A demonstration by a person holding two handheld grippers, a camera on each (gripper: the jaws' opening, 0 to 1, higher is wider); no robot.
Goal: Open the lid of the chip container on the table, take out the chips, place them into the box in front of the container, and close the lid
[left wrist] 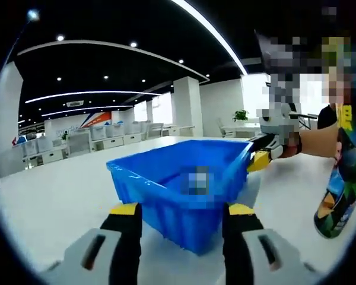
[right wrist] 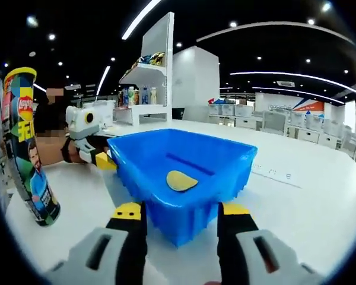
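In the right gripper view we see the tall printed chip canister (right wrist: pixel 28 148) upright on the white table (right wrist: pixel 308 196), then the blue plastic box (right wrist: pixel 184 172) holding one yellow chip (right wrist: pixel 179 180). Left gripper (left wrist: pixel 181 217) and right gripper (right wrist: pixel 181 217) both stand wide, empty. Shelves (right wrist: pixel 143 83) and desks fill the bright office.

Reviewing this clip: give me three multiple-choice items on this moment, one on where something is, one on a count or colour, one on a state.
1. Where does the chip lie?
A. on the table
B. inside the blue box
C. between jaws

2. How many chips show in the box?
A. one
B. three
C. five

3. How does the chip container stand in the right gripper view?
A. lying flat
B. upright on the table
C. lifted by a gripper

Answers: 1 B, the yellow chip rests on the box floor. 2 A, a single chip is visible. 3 B, its base sits on the white tabletop, beside the box.
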